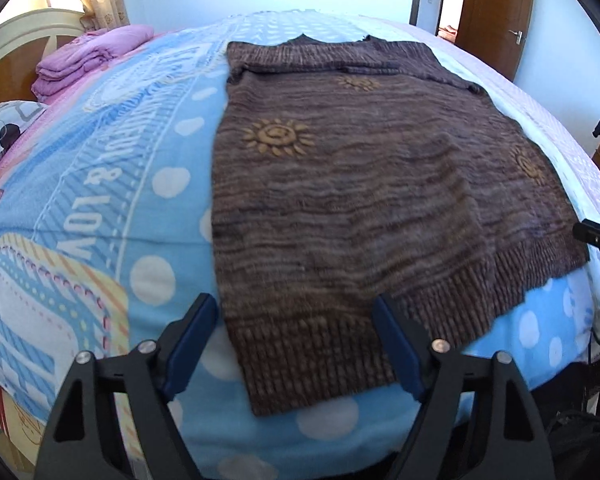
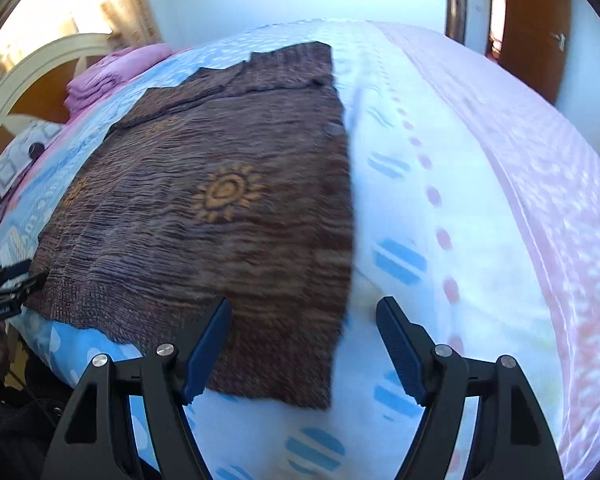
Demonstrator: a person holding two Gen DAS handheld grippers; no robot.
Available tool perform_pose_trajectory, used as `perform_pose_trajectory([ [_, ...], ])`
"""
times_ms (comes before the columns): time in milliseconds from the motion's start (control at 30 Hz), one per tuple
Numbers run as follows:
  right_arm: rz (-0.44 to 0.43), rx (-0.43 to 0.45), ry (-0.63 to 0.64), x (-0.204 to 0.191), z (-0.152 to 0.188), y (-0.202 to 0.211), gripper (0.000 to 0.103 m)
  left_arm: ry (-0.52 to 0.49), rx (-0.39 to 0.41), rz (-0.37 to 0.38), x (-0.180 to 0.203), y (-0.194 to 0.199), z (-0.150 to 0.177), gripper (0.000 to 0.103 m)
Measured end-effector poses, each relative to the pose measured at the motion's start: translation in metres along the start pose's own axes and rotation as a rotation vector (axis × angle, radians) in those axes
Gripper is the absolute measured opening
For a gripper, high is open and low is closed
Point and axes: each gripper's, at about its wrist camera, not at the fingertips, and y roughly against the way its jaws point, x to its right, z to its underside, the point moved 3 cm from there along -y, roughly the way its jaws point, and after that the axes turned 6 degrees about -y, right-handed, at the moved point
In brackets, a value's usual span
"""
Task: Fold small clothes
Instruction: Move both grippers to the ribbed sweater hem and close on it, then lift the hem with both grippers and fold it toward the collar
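A brown knitted sweater (image 1: pixel 352 200) with yellow sun motifs lies flat on the bed, ribbed hem toward me, sleeves folded in across the far end. My left gripper (image 1: pixel 296 308) is open and empty, its jaws straddling the hem's near left corner just above it. In the right wrist view the sweater (image 2: pixel 220 216) fills the left half. My right gripper (image 2: pixel 304 312) is open and empty, hovering over the sweater's near right corner and edge. The right gripper's tip shows at the left wrist view's right edge (image 1: pixel 598 236).
The bed has a blue polka-dot blanket (image 1: pixel 140 184) with lettering and a pink-and-white part (image 2: pixel 500 200) on the right. A folded pink quilt (image 1: pixel 84 56) and a wooden headboard (image 1: pixel 16 40) lie far left. A brown door (image 1: pixel 496 12) stands far right.
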Motion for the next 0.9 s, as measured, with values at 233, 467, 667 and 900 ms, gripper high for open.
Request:
perform_pose_trajectory([
  [233, -0.061, -0.012, -0.006, -0.009, 0.009, 0.006, 0.072, 0.049, 0.024, 0.033, -0.004, 0.006, 0.014, 0.072],
  [467, -0.06, -0.023, -0.029, -0.004, 0.014, 0.007, 0.042, 0.088, 0.048, 0.074, -0.011, 0.01, 0.016, 0.063],
  [667, -0.085, -0.03, -0.026, -0.007, 0.017, 0.008, 0.03, 0.116, 0.051, 0.062, -0.019, 0.013, 0.017, 0.047],
  [900, -0.118, -0.031, -0.03, -0.008, 0.019, 0.01, 0.009, 0.097, 0.055, 0.078, -0.017, 0.018, 0.018, 0.011],
])
